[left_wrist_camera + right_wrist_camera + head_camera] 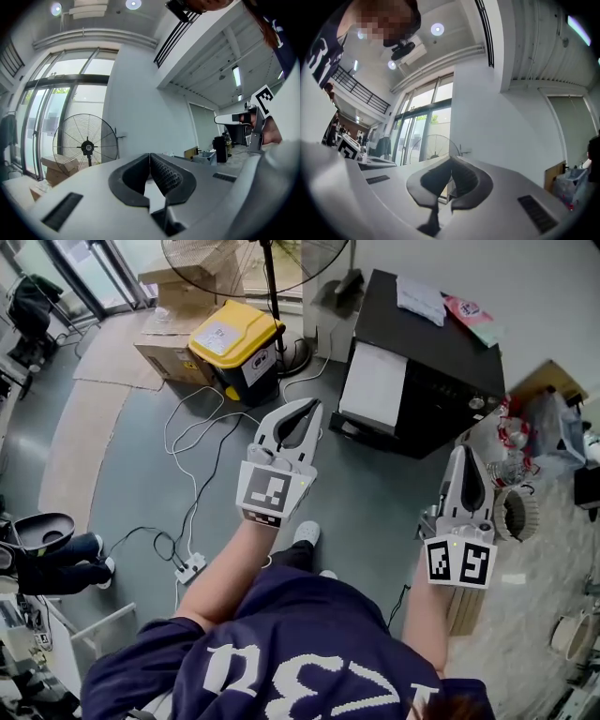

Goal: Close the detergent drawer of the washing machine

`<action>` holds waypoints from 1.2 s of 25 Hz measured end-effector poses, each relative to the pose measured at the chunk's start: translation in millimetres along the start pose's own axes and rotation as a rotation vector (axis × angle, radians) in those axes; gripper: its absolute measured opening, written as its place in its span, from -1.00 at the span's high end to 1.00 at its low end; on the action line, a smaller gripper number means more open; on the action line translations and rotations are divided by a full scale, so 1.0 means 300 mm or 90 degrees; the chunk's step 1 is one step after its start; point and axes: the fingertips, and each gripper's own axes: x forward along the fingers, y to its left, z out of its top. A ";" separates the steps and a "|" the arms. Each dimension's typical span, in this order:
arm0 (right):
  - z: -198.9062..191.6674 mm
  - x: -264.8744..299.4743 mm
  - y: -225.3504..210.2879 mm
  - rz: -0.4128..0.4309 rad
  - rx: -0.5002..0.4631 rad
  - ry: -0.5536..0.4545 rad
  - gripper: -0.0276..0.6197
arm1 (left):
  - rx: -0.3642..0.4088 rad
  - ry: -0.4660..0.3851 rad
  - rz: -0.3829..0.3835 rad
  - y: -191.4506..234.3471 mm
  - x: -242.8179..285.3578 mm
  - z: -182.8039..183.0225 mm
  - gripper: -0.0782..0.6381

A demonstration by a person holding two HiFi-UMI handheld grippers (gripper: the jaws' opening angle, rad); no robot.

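Left gripper (313,405), right gripper (463,450) closed (nothing held).

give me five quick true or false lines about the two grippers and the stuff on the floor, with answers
1. The left gripper has its jaws shut on nothing. True.
2. The right gripper grips a white cloth. False: its jaws are shut and empty.
3. The yellow-lidded black bin stands next to the brown cardboard boxes. True.
4. The round standing fan lies tipped over. False: it stands upright.
5. Thin white cables trail across the grey floor. True.
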 end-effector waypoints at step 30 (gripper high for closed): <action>-0.244 0.775 -0.388 0.047 0.023 0.013 0.87 | -0.016 0.001 0.023 0.240 0.802 -0.161 0.72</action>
